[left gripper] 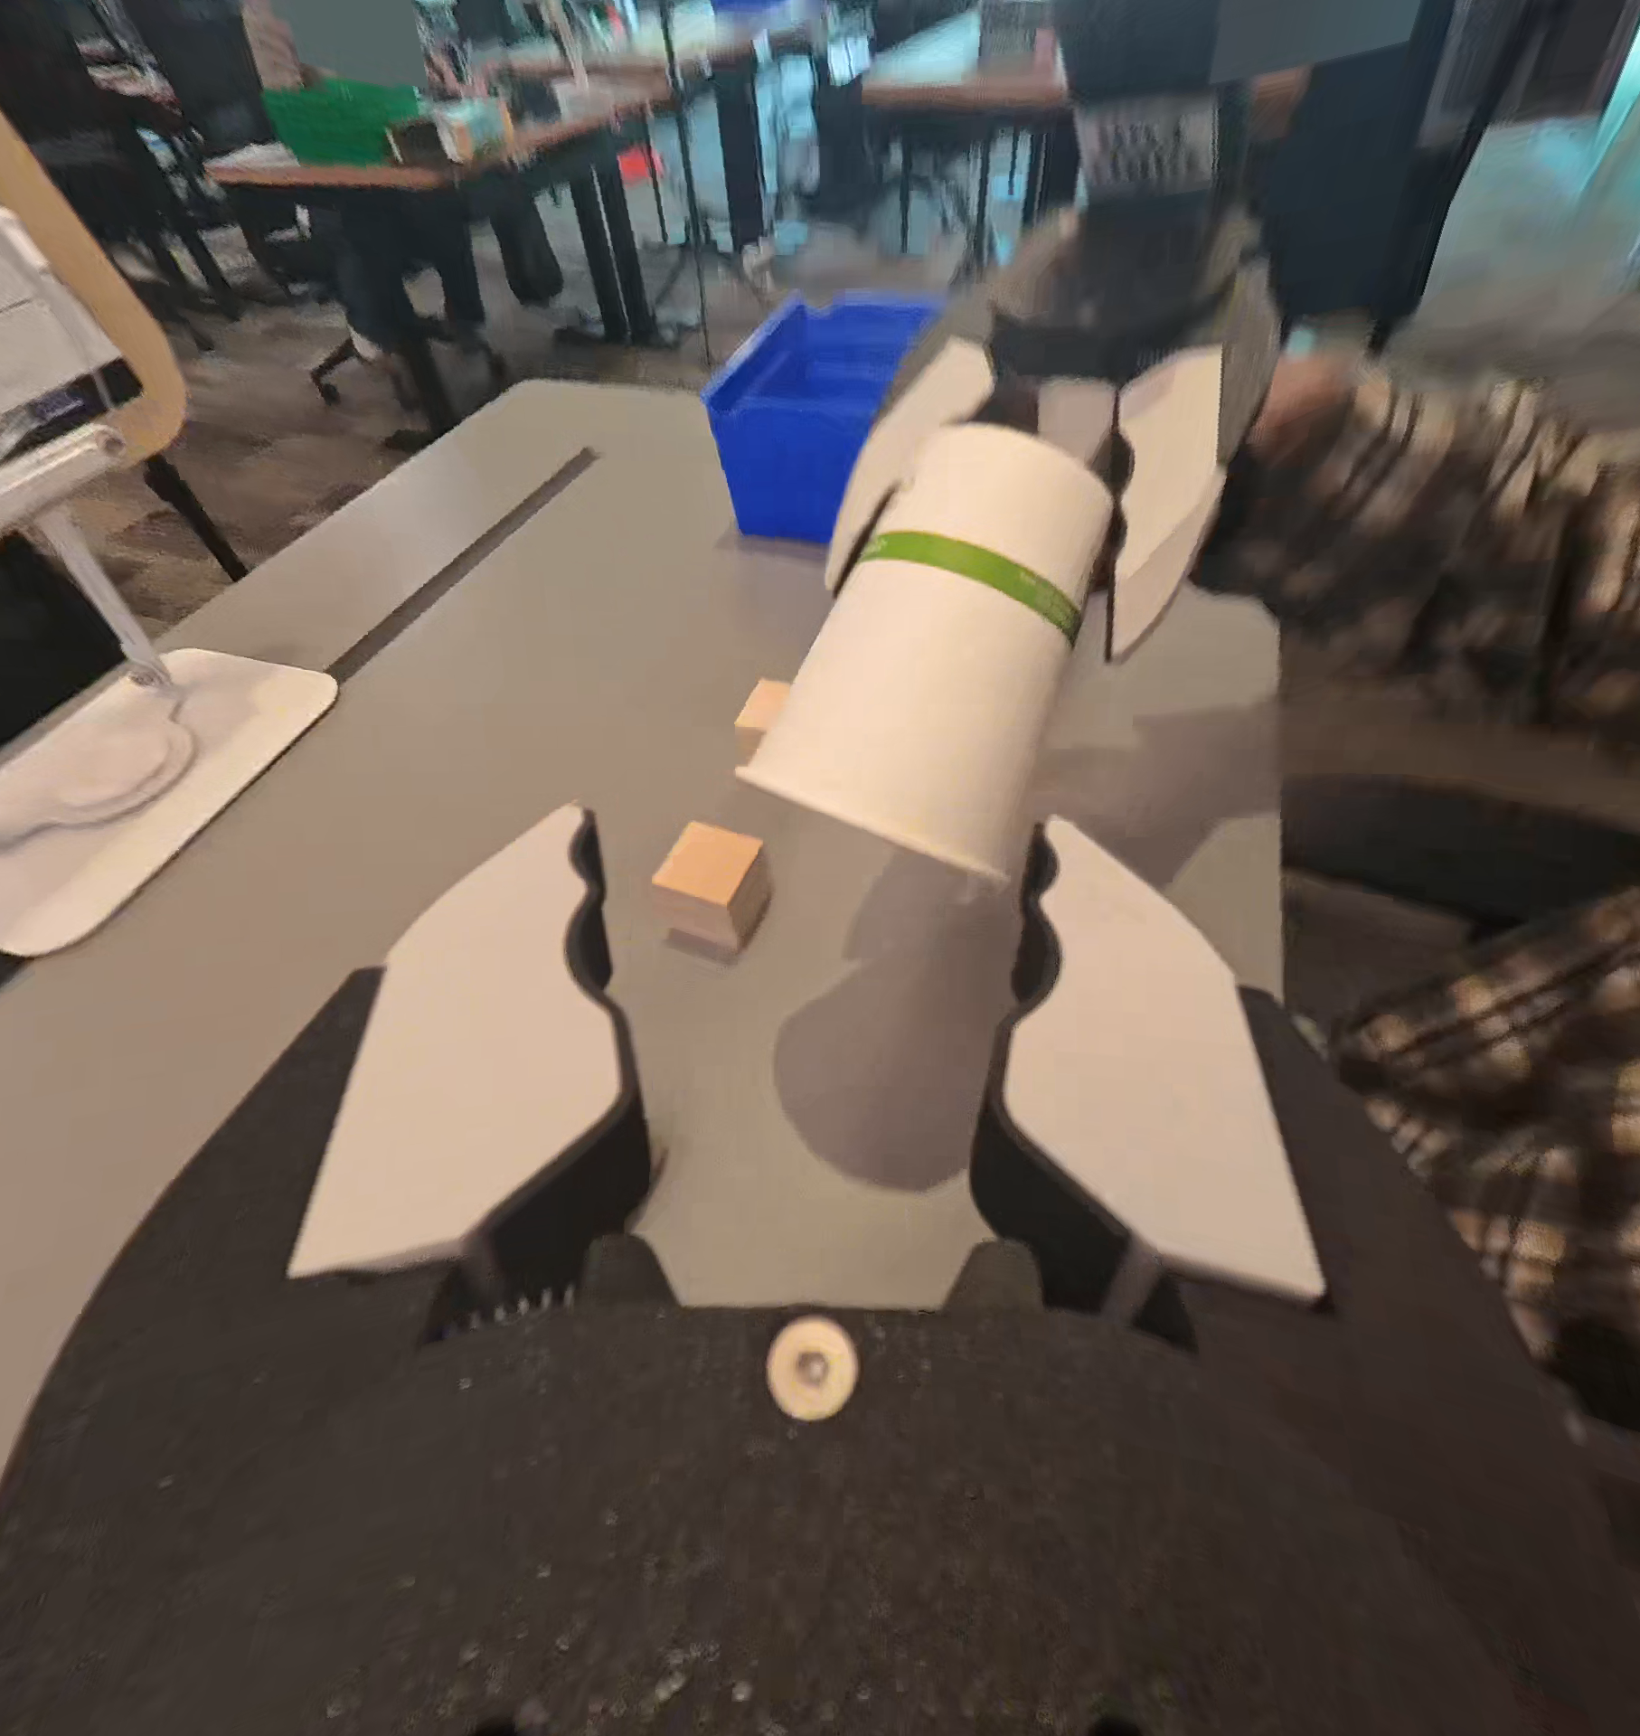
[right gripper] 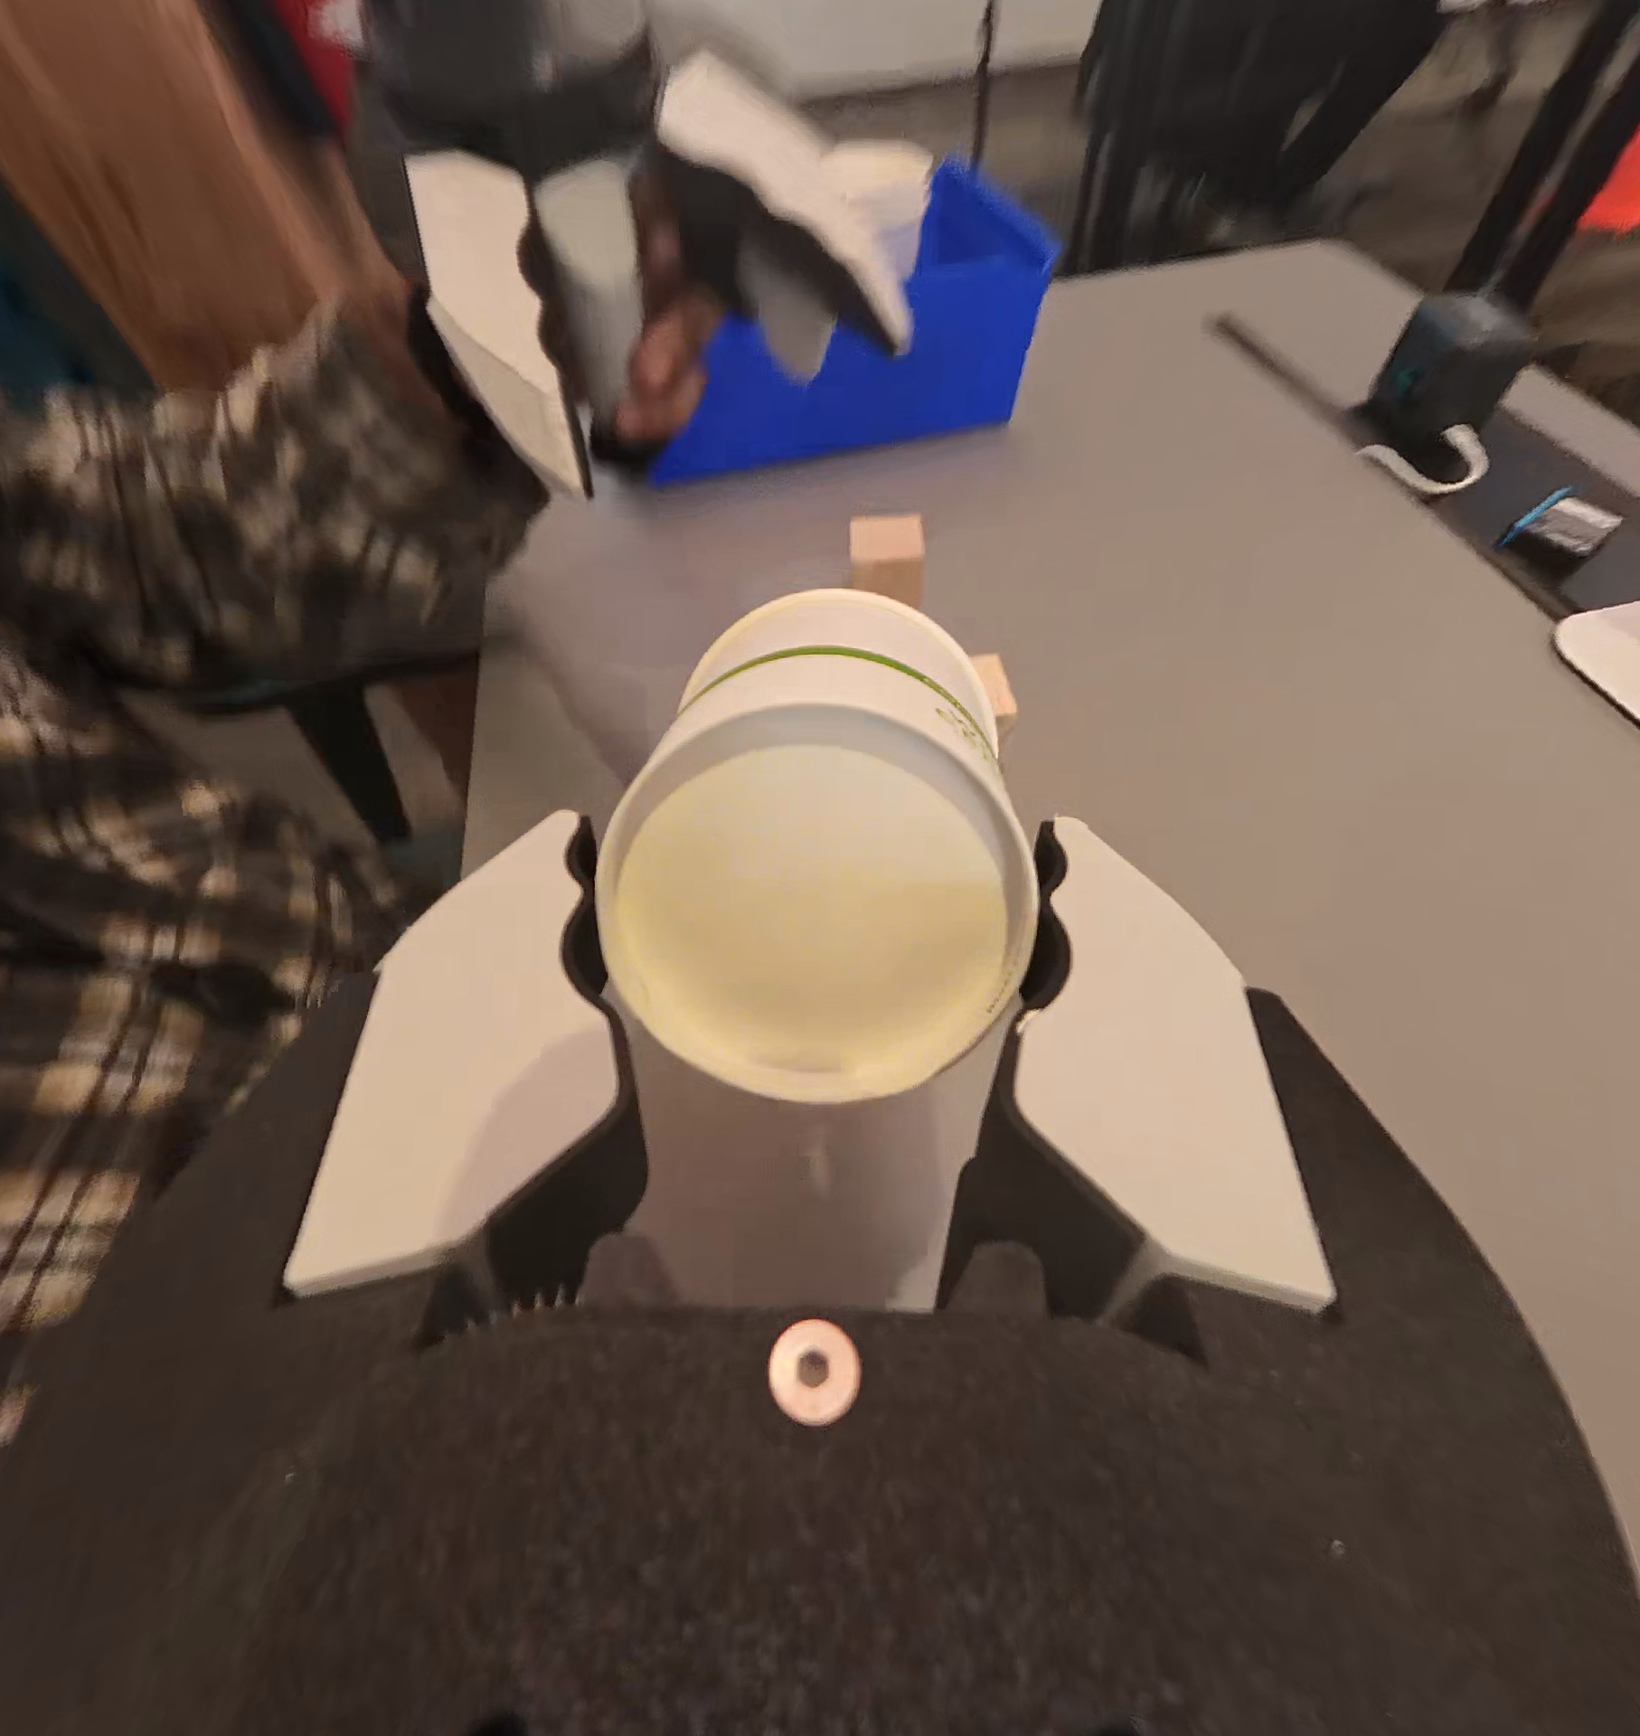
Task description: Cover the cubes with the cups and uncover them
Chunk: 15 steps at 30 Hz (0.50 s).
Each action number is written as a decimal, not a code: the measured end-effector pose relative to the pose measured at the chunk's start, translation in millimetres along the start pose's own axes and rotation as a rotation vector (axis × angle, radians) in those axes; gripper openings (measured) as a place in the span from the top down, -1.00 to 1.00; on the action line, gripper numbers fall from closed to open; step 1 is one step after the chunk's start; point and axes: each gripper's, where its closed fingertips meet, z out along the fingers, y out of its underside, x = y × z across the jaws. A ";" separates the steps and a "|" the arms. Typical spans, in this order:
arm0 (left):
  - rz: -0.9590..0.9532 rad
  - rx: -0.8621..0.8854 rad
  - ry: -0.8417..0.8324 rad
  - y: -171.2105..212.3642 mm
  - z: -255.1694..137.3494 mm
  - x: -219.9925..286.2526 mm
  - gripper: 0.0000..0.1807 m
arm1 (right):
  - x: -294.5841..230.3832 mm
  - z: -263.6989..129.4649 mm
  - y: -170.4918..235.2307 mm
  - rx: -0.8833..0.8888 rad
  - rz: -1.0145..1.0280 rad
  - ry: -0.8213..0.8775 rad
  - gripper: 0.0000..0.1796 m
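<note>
the right tongs [right gripper: 812, 902] pinch a white paper cup with a green band [right gripper: 812, 845] by its base end, one finger pressed to each side. the cup is held off the grey bench [right gripper: 1267, 751], tilted, its open mouth aimed down and away toward the cubes. in the left wrist view the same cup [left gripper: 929, 658] hangs slanted over the middle of the bench, its rim just above and beside the farther wooden cube [left gripper: 762, 706], which it partly hides.

the left tongs [left gripper: 812, 939] are spread wide and grip nothing; in the right wrist view they [right gripper: 666, 282] show blurred, raised above the bench's far side in front of the blue bin [right gripper: 938, 338].

the nearer cube [left gripper: 711, 888] sits bare on the bench, uncovered, between the spread left fingers as seen from that camera. both cubes [right gripper: 884, 554] [right gripper: 997, 684] lie apart from each other, mid-bench. the blue bin [left gripper: 802, 423] stands near the far edge. a white stand base [left gripper: 140, 780] rests by the bench's left edge. a plaid sleeve [left gripper: 1455, 526] reaches in from the right.
</note>
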 end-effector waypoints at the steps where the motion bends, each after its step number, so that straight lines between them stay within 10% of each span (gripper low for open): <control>1: 0.036 -0.054 0.013 0.3 6.2 2.0 0.02 | -0.2 1.3 -1.5 -0.034 -0.017 -0.012 0.03; 15: 0.068 -0.433 0.237 38.6 75.7 43.7 -0.24 | -20.4 31.7 -5.9 -0.379 -0.164 -0.208 0.03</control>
